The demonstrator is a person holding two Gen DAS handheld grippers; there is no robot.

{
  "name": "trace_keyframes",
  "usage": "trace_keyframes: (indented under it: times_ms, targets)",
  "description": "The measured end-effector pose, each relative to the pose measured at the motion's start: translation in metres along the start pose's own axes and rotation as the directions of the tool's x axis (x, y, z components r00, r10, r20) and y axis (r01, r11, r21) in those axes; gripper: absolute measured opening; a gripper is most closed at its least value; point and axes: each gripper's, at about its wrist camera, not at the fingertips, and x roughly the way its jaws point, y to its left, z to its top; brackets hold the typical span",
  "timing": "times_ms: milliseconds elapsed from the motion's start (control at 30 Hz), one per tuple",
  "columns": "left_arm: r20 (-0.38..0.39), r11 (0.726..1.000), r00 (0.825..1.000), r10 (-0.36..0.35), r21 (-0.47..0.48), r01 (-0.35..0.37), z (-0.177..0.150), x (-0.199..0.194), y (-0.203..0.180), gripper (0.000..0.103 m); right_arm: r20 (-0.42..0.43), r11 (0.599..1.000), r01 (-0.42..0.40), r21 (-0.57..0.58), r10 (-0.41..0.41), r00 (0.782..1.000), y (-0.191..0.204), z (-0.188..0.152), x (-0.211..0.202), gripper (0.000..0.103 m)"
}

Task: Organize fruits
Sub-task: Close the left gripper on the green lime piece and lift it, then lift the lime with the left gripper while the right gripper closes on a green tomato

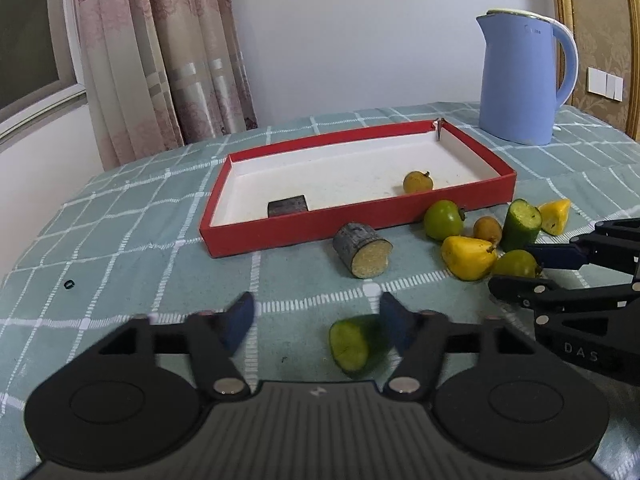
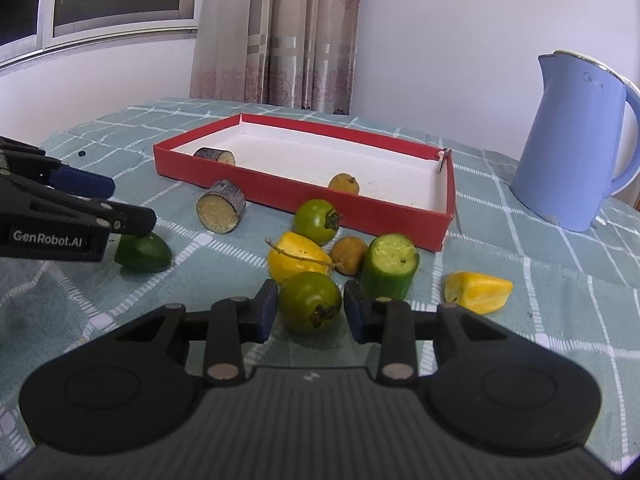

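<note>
A teal cloth with a white grid covers the counter (image 1: 132, 216), and on it sits a shallow red cardboard tray (image 1: 304, 227) with a white lining, holding one small round yellow-brown fruit (image 1: 417, 182) and a grey bark-skinned stub (image 1: 287, 206) near its left front wall. Just outside that wall lies a second bark-covered cylinder (image 1: 363, 254) with a grainy yellow cut face. The left tool (image 1: 316, 320) is spread wide, its blue pads either side of a blurred green wedge (image 1: 357, 346); its side reads "GenRobot.AI". The right tool (image 2: 310, 310) is also spread, flanking a glossy green tomato-like fruit (image 2: 310, 305) without pinching it; "DAS" shows on its body, the rest cut off. Behind cluster waxy yellow fruit (image 2: 296, 258), a cut cucumber piece (image 2: 390, 266) and another green fruit (image 2: 317, 221). A smooth blue kettle (image 1: 520, 80) stands at the far right corner, its logo unreadable.
</note>
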Motion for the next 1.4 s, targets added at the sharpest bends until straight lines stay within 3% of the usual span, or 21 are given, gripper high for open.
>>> trace_keyframes:
  times_ms: [67,400,433,467,500,833,867,967,1400]
  targets:
    - [0.002,0.999,0.999,-0.032,-0.006,0.032,-0.001,0.000,0.000,0.073,0.003,1.000,-0.002,0.000,0.002,1.000,-0.001,0.000,-0.001,0.034]
    - [0.002,0.995,1.000,-0.028,0.100,0.027,-0.004,0.002,-0.021,0.073,0.013,1.000,-0.010,0.013,0.010,1.000,-0.002,-0.001,-0.004,0.034]
    - [-0.008,0.994,1.000,-0.028,0.107,0.028,-0.004,0.006,-0.024,0.066,0.015,1.000,-0.011,0.015,0.011,1.000,-0.002,-0.001,-0.004,0.034]
    - [-0.024,0.993,0.999,-0.025,0.115,0.028,-0.005,0.009,-0.027,0.048,0.017,1.000,-0.012,0.016,0.012,1.000,-0.003,-0.001,-0.004,0.034]
    - [-0.041,0.992,0.999,-0.020,0.120,0.025,-0.005,0.013,-0.028,0.040,0.019,1.000,-0.012,0.018,0.012,1.000,-0.003,0.000,-0.005,0.034]
    - [-0.012,0.998,0.998,-0.062,0.029,0.063,-0.004,0.003,-0.008,0.040,0.019,0.999,-0.024,0.034,0.024,1.000,-0.005,0.000,-0.005,0.034]
    - [-0.009,0.998,0.998,-0.061,0.029,0.061,-0.004,0.001,-0.008,0.033,0.017,0.999,-0.025,0.033,0.024,1.000,-0.005,0.000,-0.005,0.034]
    - [0.005,0.998,0.998,-0.061,0.029,0.061,-0.004,-0.005,-0.006,0.030,0.011,0.999,-0.024,0.029,0.024,1.000,-0.004,0.000,-0.004,0.034]
    - [-0.027,0.988,0.998,-0.057,0.144,0.060,-0.008,0.003,-0.002,0.031,0.008,0.999,-0.018,0.031,0.018,1.000,-0.005,0.000,-0.002,0.034]
